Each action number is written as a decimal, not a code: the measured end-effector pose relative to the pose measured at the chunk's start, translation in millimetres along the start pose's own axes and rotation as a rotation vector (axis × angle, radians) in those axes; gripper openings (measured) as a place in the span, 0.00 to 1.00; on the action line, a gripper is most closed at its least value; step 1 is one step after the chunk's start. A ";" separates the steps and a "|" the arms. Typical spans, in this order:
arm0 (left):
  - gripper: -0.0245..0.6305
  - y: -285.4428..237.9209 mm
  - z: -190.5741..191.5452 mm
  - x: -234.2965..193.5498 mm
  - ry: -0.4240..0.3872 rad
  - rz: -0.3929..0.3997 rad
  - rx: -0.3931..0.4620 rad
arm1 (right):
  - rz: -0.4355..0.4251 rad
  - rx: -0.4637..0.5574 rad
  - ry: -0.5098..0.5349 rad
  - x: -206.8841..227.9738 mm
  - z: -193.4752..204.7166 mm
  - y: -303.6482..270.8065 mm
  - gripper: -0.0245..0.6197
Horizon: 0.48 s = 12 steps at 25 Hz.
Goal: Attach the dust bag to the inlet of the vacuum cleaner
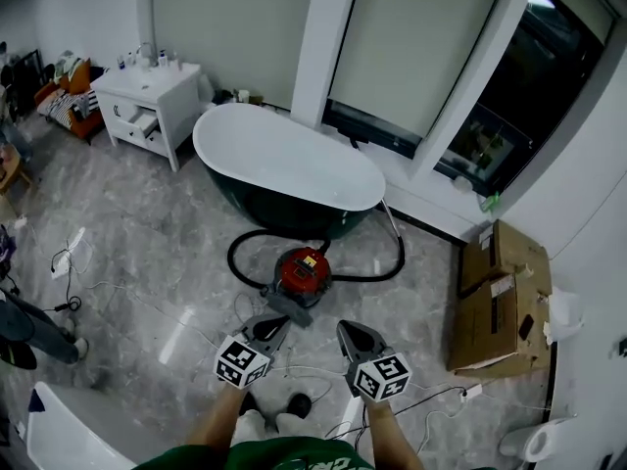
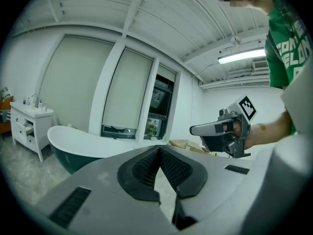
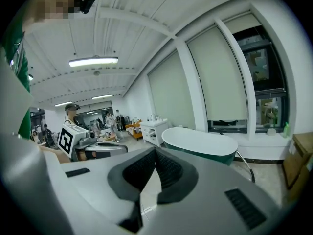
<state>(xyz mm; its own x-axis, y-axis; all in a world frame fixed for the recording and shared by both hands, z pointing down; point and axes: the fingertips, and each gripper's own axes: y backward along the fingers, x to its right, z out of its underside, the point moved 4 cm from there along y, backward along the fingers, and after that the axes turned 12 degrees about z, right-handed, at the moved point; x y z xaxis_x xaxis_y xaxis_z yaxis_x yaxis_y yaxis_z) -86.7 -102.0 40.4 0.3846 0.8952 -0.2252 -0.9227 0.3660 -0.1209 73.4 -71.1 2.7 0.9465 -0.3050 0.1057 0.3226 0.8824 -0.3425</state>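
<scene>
The red vacuum cleaner (image 1: 302, 270) stands on the marble floor in front of the bathtub, with its black hose (image 1: 245, 241) looped around it. A grey part (image 1: 290, 308) lies against its near side; I cannot tell what it is. I cannot make out a dust bag. My left gripper (image 1: 272, 323) and right gripper (image 1: 351, 333) are held side by side high above the floor, both pointing roughly level. The left gripper (image 2: 159, 148) is shut and holds nothing. The right gripper (image 3: 155, 151) is also shut and holds nothing. Each gripper view shows the other gripper beside it.
A white-rimmed dark green bathtub (image 1: 289, 164) stands behind the vacuum cleaner. A white cabinet (image 1: 147, 101) is at the back left and cardboard boxes (image 1: 500, 297) are by the right wall. Thin cables (image 1: 431, 399) trail over the floor. A person's legs (image 1: 29, 331) show at the left edge.
</scene>
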 end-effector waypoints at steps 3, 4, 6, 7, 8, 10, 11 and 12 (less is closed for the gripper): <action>0.04 5.3 -15.1 7.3 -0.004 0.002 0.043 | -0.005 0.013 0.000 -6.8 -7.9 6.4 0.05; 0.04 8.3 -19.0 8.5 -0.003 0.001 0.056 | -0.009 0.015 0.002 -10.4 -9.9 7.1 0.05; 0.04 15.9 -23.1 10.0 0.003 -0.003 0.073 | -0.016 0.016 0.008 -18.6 -11.6 7.6 0.05; 0.04 19.7 -23.8 10.6 0.006 -0.006 0.079 | -0.017 0.016 0.013 -22.0 -11.9 7.7 0.05; 0.04 22.4 -24.6 10.7 0.009 -0.009 0.084 | -0.018 0.016 0.019 -24.3 -12.9 7.4 0.05; 0.04 25.1 -28.0 9.7 0.009 -0.014 0.090 | -0.020 0.021 0.029 -26.1 -17.7 5.2 0.05; 0.04 25.8 -30.0 9.1 0.005 -0.015 0.088 | -0.022 0.026 0.034 -27.0 -20.6 3.7 0.05; 0.04 26.7 -31.7 8.9 -0.001 -0.014 0.084 | -0.025 0.031 0.037 -28.3 -23.1 2.5 0.05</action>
<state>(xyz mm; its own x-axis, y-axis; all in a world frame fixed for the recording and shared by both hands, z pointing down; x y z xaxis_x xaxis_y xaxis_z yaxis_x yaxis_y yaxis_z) -107.1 -92.3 4.5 0.3977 0.8900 -0.2230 -0.9161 0.3988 -0.0423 47.1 -68.6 -22.7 0.9372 -0.3398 0.0788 0.3470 0.8847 -0.3113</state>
